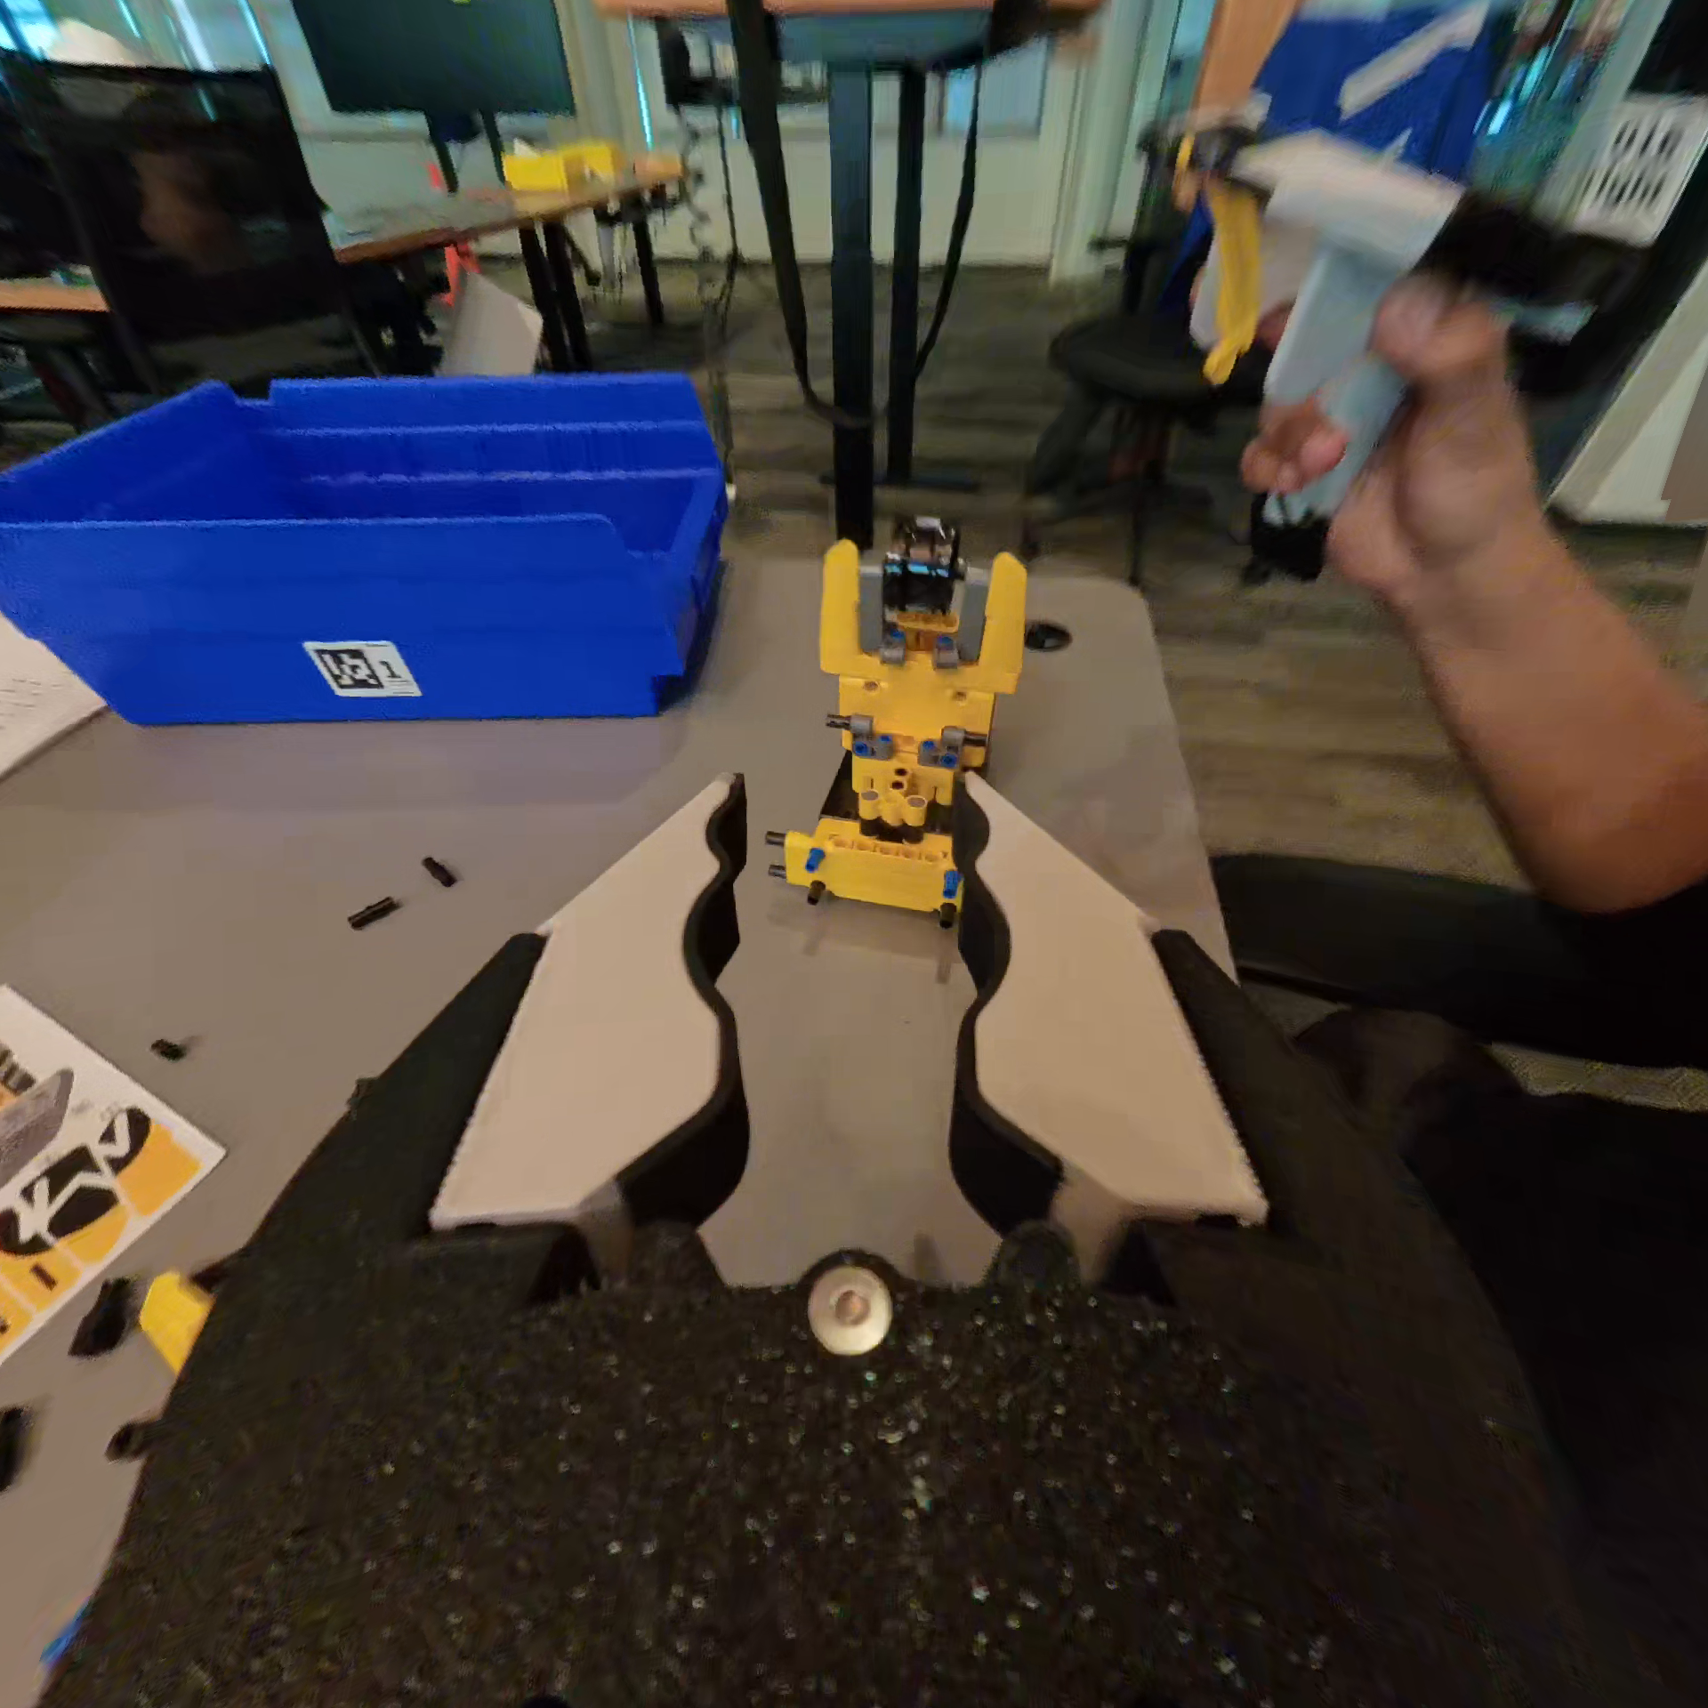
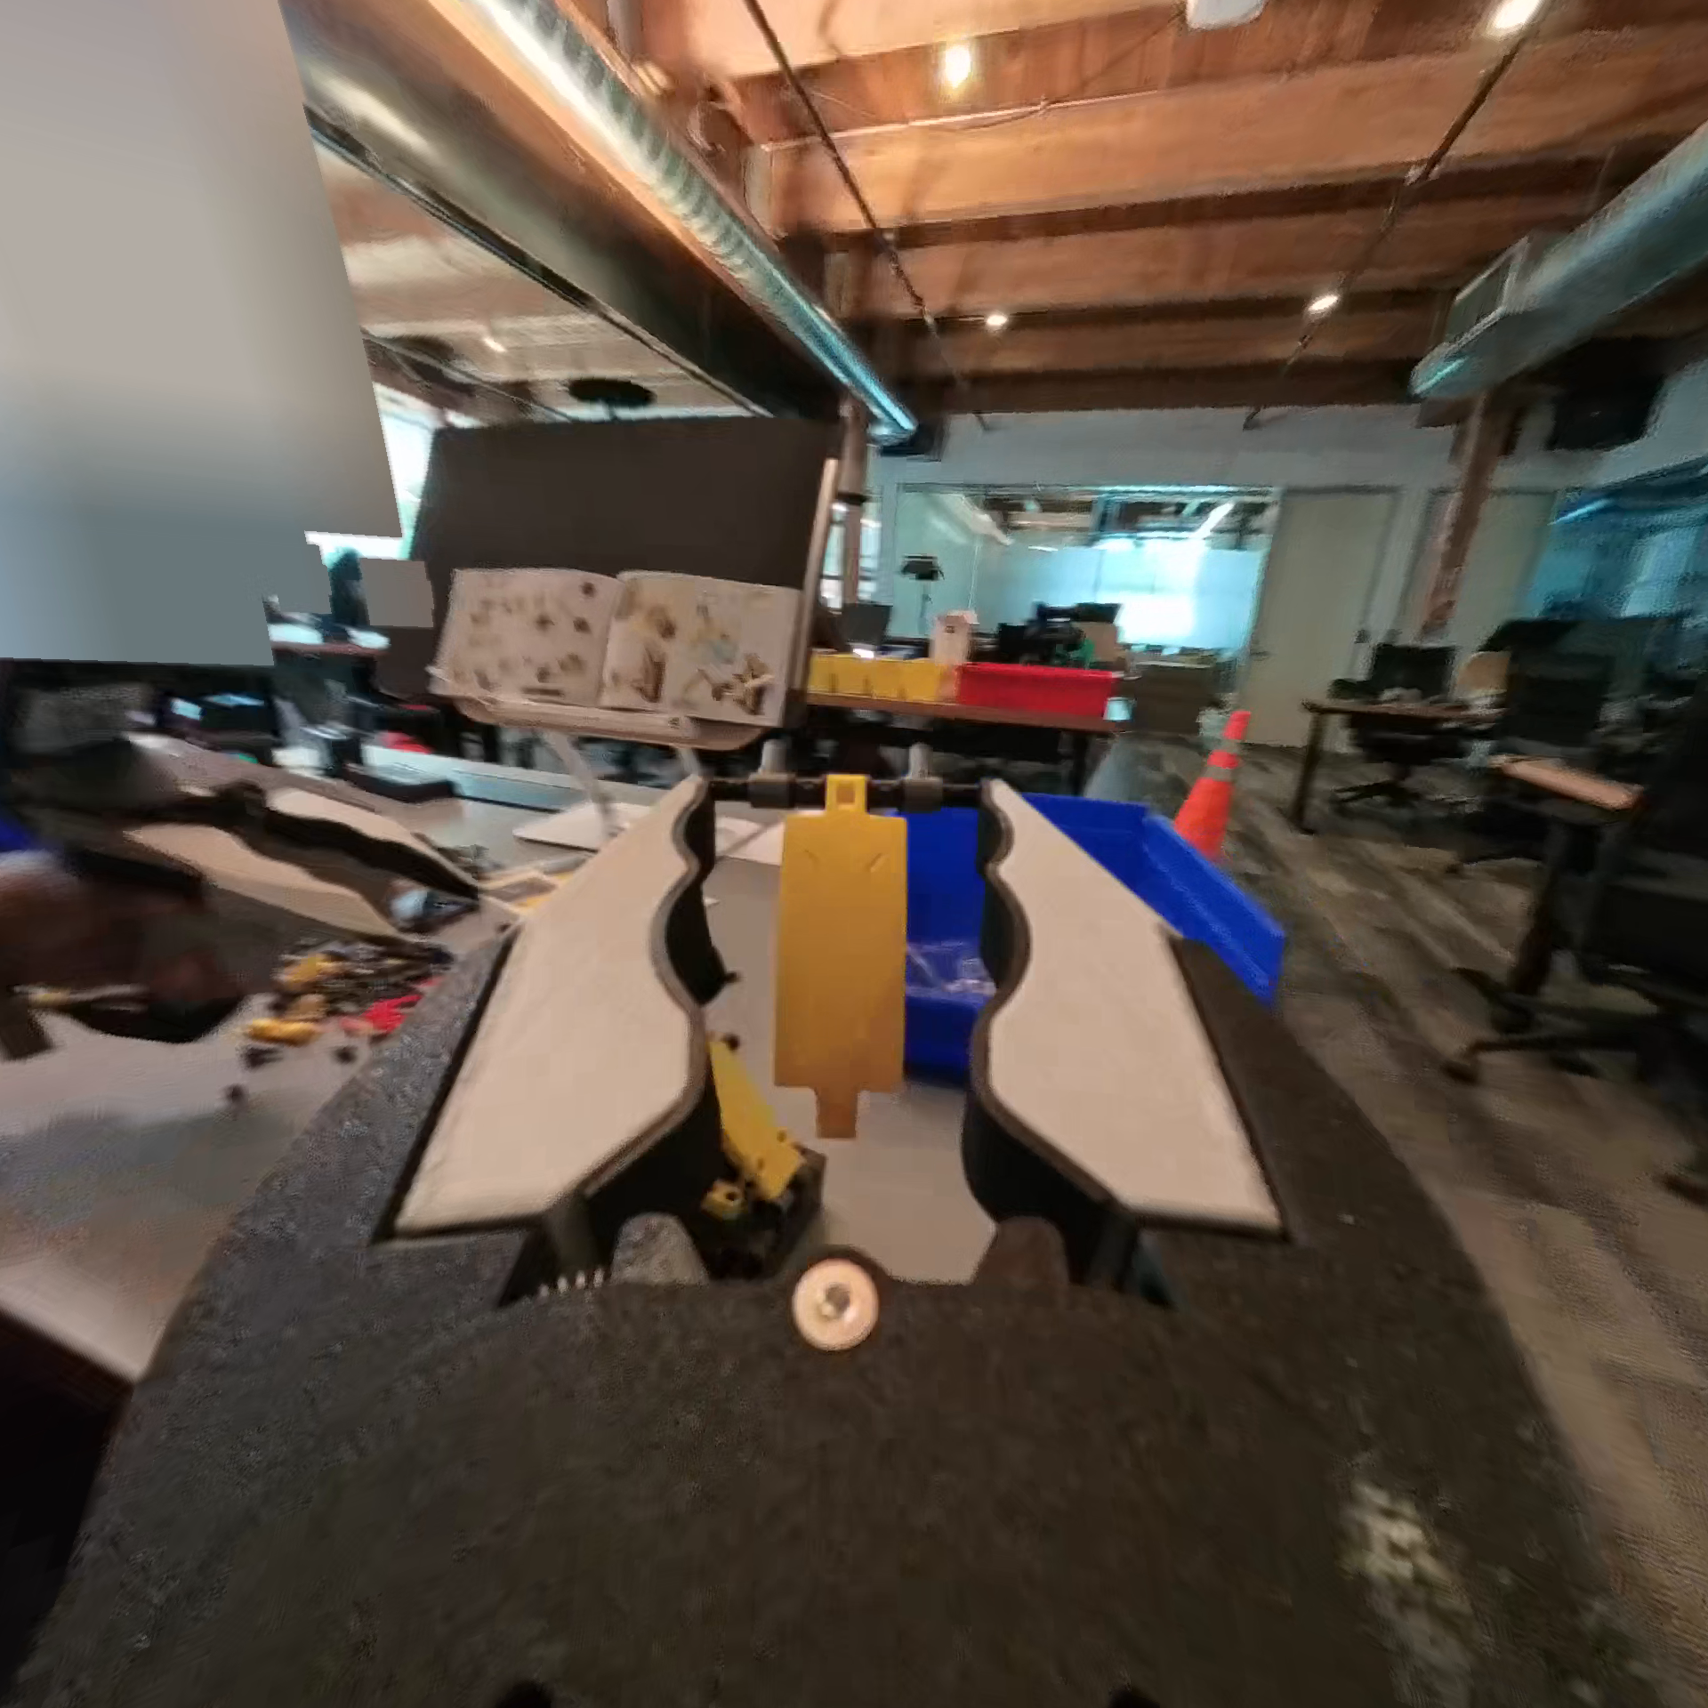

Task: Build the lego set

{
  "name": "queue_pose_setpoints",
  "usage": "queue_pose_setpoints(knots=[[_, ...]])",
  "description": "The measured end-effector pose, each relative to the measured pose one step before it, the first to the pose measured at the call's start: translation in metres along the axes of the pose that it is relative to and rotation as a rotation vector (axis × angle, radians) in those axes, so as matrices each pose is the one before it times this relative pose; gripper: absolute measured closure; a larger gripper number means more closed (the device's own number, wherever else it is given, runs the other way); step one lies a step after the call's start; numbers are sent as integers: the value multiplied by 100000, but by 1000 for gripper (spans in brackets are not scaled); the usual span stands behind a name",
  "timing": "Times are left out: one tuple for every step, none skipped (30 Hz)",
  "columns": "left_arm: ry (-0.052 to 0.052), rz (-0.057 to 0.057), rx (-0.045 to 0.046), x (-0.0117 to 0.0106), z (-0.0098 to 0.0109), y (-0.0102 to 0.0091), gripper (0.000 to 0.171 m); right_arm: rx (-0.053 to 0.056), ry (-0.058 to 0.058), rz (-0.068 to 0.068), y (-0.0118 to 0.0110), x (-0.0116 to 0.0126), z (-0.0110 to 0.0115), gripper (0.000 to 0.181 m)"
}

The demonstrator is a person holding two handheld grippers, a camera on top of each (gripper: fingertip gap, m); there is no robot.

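Left wrist view shows the left tool (image 1: 855,813) low over the grey tabletop (image 1: 555,786), its jaws spread and holding nothing. The tips flank the near end of a yellow brick-built model (image 1: 910,730), perhaps grazing it, though contact is hard to judge. Left of the model stands a blue bin (image 1: 388,545) bearing a printed marker. Loose black pins (image 1: 374,912) lie left of the model and nearer the camera, with a sticker sheet (image 1: 83,1174) farther left at the tabletop's edge.

Up and to the right of the model, a hand (image 1: 1414,462) holds the right tool aloft, blurred. In the right wrist view, the right tool (image 2: 846,795) pinches a black axle (image 2: 846,793) between its tips; a flat yellow panel (image 2: 839,952) hangs from the axle's middle and swings free. Below the panel lies the model again, partly hidden, and beyond it an open instruction booklet (image 2: 619,652) on a stand.

The model looks light and rigid, but its snapped joints and protruding pins would likely pop under a sideways squeeze; the solid yellow block at its near end seems the safest place to grip. The panel, hinged on the axle, will pivot rather than stay put.
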State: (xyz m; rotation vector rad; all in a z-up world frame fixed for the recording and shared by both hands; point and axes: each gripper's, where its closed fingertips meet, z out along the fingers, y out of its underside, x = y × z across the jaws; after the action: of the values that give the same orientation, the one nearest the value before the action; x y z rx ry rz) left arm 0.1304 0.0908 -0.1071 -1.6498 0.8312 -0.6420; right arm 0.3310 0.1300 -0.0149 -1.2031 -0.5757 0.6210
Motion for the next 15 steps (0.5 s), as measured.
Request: queue_pose_setpoints(knots=[[-1046,2548,-4175,360,1031,324,127,670,-3166,5092,63,131,-282,125],[-290,1294,-3341,233,952,208,127,-1004,-1912,3092,283,172,-151,125],[556,-472,-2001,188,863,20,127,-1744,472,715,432,408,-95,125],[1125,-2473,-642,146,774,-192,127,-2387,1918,-922,546,543,-53,125],[2082,-3411,15,217,699,-267,127,-2843,2031,-1488,602,514,-1,125],[3217,-3026,242,349,619,-271,126,-2829,1518,-1325,617,411,64,125],[3272,-2114,414,374,581,-249,126,-2420,891,-841,597,287,104,125],[1925,-1177,708,210,545,-228,126,-2060,263,-250,574,180,148,125],[400,-554,734,28,502,-193,125,-1980,-249,353,606,119,212,125],[-175,-192,441,-6,444,-107,125,-2002,-587,900,657,83,260,125],[661,-167,199,152,368,-48,125,-2122,-834,1391,708,54,317,125],[2367,-256,231,419,259,-27,125,-2266,-883,1658,757,52,367,125],[2722,-497,700,478,159,-52,125,-2421,-761,1690,803,58,411,125],[1006,-595,968,216,88,-53,125,-2615,-681,1534,802,51,436,125],[-325,5,719,-7,48,0,125,-2423,-427,1079,719,43,435,125]])
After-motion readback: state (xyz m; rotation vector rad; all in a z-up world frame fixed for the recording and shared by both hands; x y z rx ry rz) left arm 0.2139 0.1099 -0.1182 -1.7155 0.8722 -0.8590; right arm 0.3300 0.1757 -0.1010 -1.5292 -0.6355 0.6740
